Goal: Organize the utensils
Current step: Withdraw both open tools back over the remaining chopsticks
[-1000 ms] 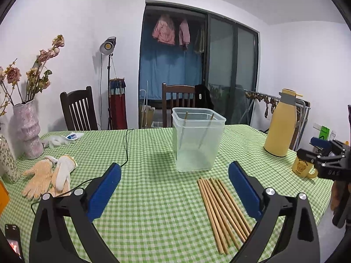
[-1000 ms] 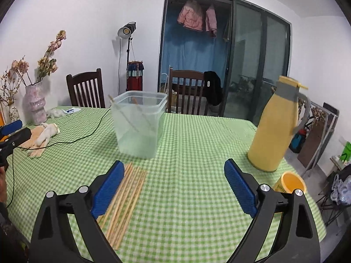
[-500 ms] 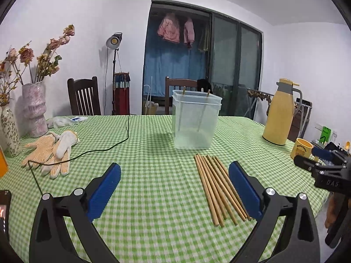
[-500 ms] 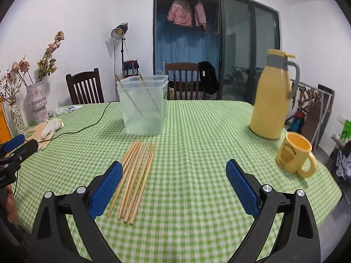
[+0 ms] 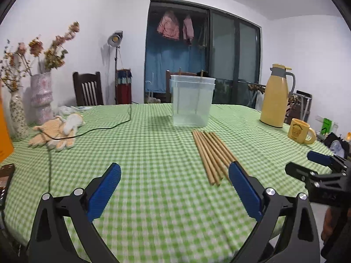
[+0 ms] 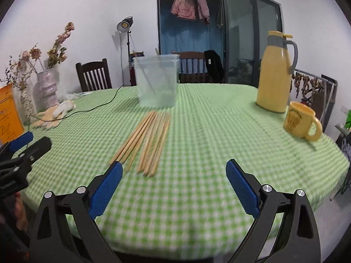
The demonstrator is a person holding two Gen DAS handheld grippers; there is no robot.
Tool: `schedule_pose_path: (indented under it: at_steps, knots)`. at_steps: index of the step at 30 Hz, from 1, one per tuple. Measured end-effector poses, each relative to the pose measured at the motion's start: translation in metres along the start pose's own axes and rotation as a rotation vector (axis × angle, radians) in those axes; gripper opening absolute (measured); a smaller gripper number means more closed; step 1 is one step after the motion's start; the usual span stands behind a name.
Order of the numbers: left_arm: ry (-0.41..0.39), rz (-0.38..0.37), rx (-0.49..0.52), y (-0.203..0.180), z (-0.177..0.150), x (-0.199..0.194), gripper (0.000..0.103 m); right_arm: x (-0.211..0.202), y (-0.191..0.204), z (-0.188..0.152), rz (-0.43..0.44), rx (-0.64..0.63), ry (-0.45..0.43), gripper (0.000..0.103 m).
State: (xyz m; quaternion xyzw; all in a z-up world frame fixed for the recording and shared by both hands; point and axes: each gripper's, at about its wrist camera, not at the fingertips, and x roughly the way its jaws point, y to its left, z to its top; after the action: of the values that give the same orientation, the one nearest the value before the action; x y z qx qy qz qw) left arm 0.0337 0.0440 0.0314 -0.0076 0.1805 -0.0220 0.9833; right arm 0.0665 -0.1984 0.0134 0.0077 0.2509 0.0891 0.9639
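Right now both tools hang low above the near edge of a table [image 5: 153, 144] covered in a green-and-white checked cloth, and neither holds anything. Seen from its own camera, the left gripper [image 5: 174, 175] has its blue-padded fingers spread wide apart over bare cloth, with its right-hand pad overlapping the near ends of a bundle of wooden chopsticks [image 5: 210, 153]. The right gripper [image 6: 174, 174] is likewise splayed open and empty, its left-hand pad just in front of the same chopsticks' near tips. The chopsticks lie flat on the cloth, side by side in a loose fan, their far ends pointing toward a translucent plastic container [image 5: 192, 100] that stands upright further back near the middle of the table. Two sticks already lean inside that container, their tops poking above the rim. Well off to the right stands a tall yellow thermos jug [image 6: 276, 72], with a yellow mug [image 6: 300, 120] just beside it, closer to the table's edge. On the left side a pair of knit work gloves [image 5: 57, 133] rests on the cloth, crossed by a thin black cable [image 5: 105, 128], and vases of dried flowers [image 5: 41, 96] sit at the far left. Each gripper also appears at the rim of the other's view.
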Motion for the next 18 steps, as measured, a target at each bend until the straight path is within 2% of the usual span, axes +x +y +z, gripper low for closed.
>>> schedule_pose_path:
  at_steps: [8, 13, 18]
  knots:
    - [-0.027, 0.019, -0.025, 0.0, -0.029, -0.036, 0.095, -0.027, 0.005, -0.042, -0.064, -0.034, -0.046, 0.091]
    - [0.002, 0.025, 0.002, -0.002, -0.043, -0.04, 0.095, -0.035, 0.0, -0.042, -0.084, -0.019, -0.077, 0.091]
    - [-0.005, 0.025, 0.014, -0.005, -0.042, -0.04, 0.095, -0.033, 0.0, -0.044, -0.081, -0.015, -0.069, 0.091]
